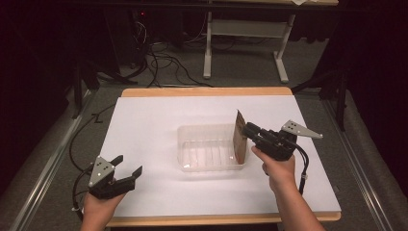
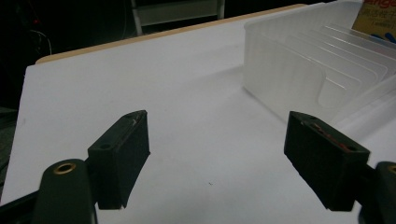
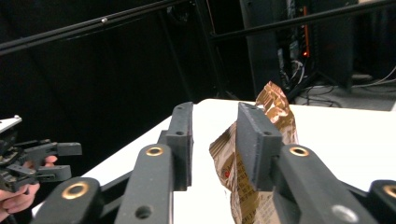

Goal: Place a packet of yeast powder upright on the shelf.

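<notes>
The brown packet point(image 1: 239, 137) stands on end at the right end of the clear tray point(image 1: 211, 166), long axis upright, top edge up. I see my right gripper point(image 1: 246, 130) beside its top with jaws parted, one jaw against the wrapper, no squeeze visible. My left gripper point(image 1: 129, 166) rests wide open near the table's point(image 1: 144, 120) corner.

Bare white table point(image 1: 144, 125) left of clear tray point(image 1: 185, 144), brown packet point(image 1: 239, 137) blocking its right end
</notes>
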The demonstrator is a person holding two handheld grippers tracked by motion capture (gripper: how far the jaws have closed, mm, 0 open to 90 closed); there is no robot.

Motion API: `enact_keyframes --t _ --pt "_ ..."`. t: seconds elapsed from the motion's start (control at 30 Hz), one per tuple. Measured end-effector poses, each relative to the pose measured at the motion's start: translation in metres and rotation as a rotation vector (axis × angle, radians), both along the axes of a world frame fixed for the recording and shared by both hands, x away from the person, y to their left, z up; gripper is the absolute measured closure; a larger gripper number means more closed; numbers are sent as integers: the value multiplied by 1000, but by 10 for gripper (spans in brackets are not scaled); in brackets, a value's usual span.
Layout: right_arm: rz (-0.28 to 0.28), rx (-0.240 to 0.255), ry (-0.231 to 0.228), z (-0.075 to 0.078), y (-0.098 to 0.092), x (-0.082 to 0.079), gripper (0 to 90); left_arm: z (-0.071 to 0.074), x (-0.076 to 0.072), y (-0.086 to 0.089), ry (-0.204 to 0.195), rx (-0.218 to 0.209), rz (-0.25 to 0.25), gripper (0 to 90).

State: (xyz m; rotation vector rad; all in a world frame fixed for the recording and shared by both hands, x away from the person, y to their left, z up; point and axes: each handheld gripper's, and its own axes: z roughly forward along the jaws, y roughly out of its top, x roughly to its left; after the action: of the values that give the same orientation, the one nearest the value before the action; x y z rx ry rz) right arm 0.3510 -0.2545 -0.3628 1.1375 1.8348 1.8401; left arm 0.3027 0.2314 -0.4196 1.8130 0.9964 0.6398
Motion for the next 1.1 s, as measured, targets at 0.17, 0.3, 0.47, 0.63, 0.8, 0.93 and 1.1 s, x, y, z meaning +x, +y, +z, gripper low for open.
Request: enact_keyframes --t 0.17,0.3,0.47,0.63,0.8,0.93,1.1 --pt "-41 -37 -18 5 -6 -8 608 -1 1 0 5 3 -4 228" --pt "-102 -100 -30 6 -19 -16 575 -2 3 0 10 11 -8 227" --pt "-177 -158 -21 1 -40 -23 543 -3 5 -1 17 9 -16 227" --pt "-271 -249 -3 -14 -70 -34 475 -3 11 -6 27 7 -29 227" --pt "-360 -339 25 -37 -95 -49 340 -4 20 -18 33 5 -69 226" --pt "-364 -375 94 -58 -96 -46 312 -7 25 -31 45 25 -104 226" --pt "-339 -390 148 -71 -95 -41 313 -10 28 -41 55 50 -126 226"
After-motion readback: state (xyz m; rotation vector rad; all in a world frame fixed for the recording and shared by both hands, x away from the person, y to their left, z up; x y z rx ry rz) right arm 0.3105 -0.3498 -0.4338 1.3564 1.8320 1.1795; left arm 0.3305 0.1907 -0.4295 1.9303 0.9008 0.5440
